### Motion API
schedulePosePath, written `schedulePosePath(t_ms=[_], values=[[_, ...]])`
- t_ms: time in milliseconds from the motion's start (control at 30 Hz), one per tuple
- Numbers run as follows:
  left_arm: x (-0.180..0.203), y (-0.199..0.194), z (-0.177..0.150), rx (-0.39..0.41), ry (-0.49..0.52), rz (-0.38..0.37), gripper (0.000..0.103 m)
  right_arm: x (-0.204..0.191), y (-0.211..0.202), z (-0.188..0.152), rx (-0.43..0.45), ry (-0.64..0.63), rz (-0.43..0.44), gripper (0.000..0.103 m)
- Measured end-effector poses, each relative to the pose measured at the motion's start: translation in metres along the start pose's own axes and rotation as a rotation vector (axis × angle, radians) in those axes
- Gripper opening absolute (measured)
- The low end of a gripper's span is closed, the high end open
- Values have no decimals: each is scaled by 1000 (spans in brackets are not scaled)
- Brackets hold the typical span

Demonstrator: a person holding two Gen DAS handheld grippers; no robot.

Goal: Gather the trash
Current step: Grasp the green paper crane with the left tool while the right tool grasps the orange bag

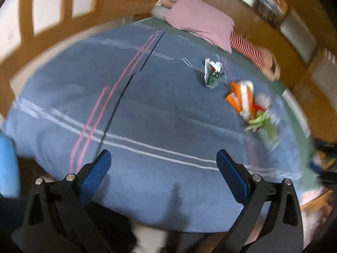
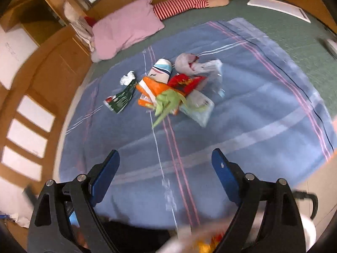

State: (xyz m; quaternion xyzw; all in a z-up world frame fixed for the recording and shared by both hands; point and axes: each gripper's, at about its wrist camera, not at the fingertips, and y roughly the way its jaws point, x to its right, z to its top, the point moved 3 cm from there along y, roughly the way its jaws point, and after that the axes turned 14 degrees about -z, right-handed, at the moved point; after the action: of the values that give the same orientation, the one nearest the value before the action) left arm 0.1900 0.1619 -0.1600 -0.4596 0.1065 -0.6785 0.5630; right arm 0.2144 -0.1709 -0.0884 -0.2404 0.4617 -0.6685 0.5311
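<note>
Right gripper (image 2: 165,158) gapes wide, nothing between its fingers, poised above the blue blanket (image 2: 242,105) and aimed at the trash pile (image 2: 168,90) ahead. Left gripper (image 1: 163,158) is just as wide and empty, well short of the wrappers (image 1: 242,99). This looks like the approach. Next comes a reach forward and down onto one piece, perhaps the green wrapper (image 2: 166,105) on top.

Motion blur smears the orange wrapper (image 1: 241,98); a yellow-red object (image 2: 207,243) is cut off below.
</note>
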Motion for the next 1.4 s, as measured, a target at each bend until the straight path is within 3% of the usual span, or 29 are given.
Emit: schedulePosePath(t_ms=[167, 267, 367, 467, 533, 600, 667, 800, 867, 900, 933, 1000, 1033, 1167, 1200, 1300, 1400], values=[[-2, 1, -5, -19, -4, -1, 99, -33, 61, 39, -30, 42, 26, 87], [7, 7, -8, -36, 41, 9, 99, -35, 112, 61, -137, 182, 72, 87], [11, 12, -10, -54, 64, 1, 99, -39, 144, 70, -178, 226, 11, 87], [9, 16, -9, -61, 52, 11, 99, -49, 157, 76, -156, 139, -98, 66], [5, 17, -8, -62, 28, 18, 99, -51, 163, 73, -162, 112, -104, 39], [-3, 17, -7, -61, -16, 43, 99, -55, 161, 68, -166, 86, -74, 37], [-9, 17, -6, -56, -60, 55, 99, -69, 156, 54, -197, -17, -29, 35], [-24, 9, -6, -16, -167, 85, 99, -108, 143, 13, -327, -249, 133, 35], [-29, 9, -7, -16, -201, 88, 99, -128, 130, -5, -348, -391, 187, 40], [-31, 10, -7, -22, -213, 87, 99, -138, 118, -10, -312, -476, 200, 47], [-32, 10, -8, -28, -220, 87, 99, -144, 106, -8, -266, -520, 214, 65], [-33, 10, -10, -37, -219, 89, 99, -143, 94, 11, -204, -500, 263, 83], [-33, 10, -11, -36, -214, 97, 99, -139, 91, 22, -181, -469, 279, 84], [-22, 8, -10, -8, -149, 137, 99, -120, 107, 65, -52, -378, 63, 84], [-18, 9, -10, -12, -130, 141, 99, -115, 119, 76, -22, -384, -35, 84], [-12, 16, -11, -41, -90, 142, 99, -111, 161, 98, -3, -419, -243, 84], [-12, 20, -11, -55, -91, 145, 99, -118, 192, 97, -33, -488, -333, 84]])
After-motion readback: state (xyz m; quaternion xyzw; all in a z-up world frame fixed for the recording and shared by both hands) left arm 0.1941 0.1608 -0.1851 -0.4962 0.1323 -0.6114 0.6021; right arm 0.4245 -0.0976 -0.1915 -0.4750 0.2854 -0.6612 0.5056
